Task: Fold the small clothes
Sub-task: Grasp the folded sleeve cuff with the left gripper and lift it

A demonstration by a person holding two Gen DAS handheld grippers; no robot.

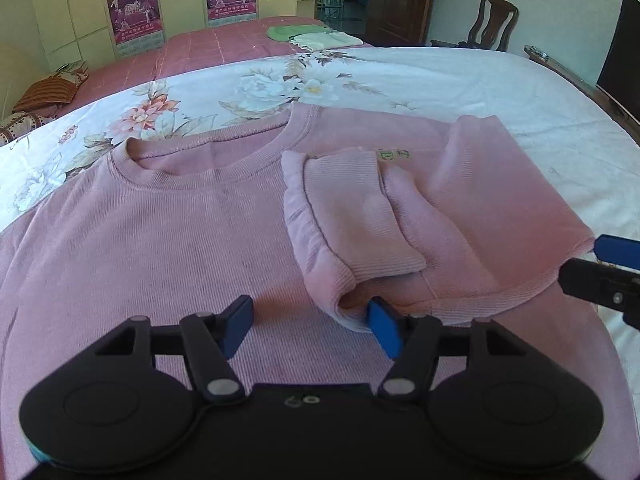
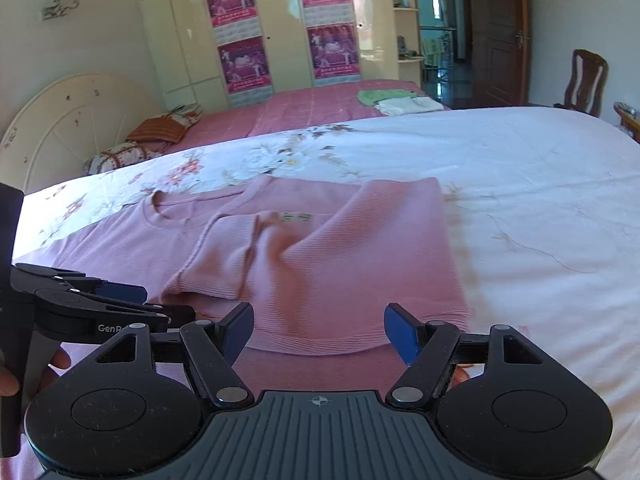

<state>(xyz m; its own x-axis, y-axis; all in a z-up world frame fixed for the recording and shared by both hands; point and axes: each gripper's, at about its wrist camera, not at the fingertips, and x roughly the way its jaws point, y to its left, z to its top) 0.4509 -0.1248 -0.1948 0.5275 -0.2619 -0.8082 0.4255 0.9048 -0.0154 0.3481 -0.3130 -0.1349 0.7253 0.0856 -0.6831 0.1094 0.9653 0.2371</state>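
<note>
A pink knit sweater (image 1: 160, 232) lies flat on a white floral bedsheet (image 1: 440, 80). Its right side and sleeve (image 1: 360, 216) are folded over onto the body. My left gripper (image 1: 310, 330) is open and empty just above the sweater's body, its right finger at the folded cuff. It also shows in the right wrist view (image 2: 132, 300). In the right wrist view the sweater (image 2: 340, 248) lies ahead, and my right gripper (image 2: 320, 332) is open and empty over the folded hem. It also shows at the right edge of the left wrist view (image 1: 600, 264).
A second bed with a pink cover (image 2: 300, 108) stands behind, with folded green and white clothes (image 2: 396, 102) and pillows (image 2: 160, 128) on it. Wardrobes with posters (image 2: 280, 28) line the back wall. A wooden chair (image 2: 586, 80) and a door stand at the right.
</note>
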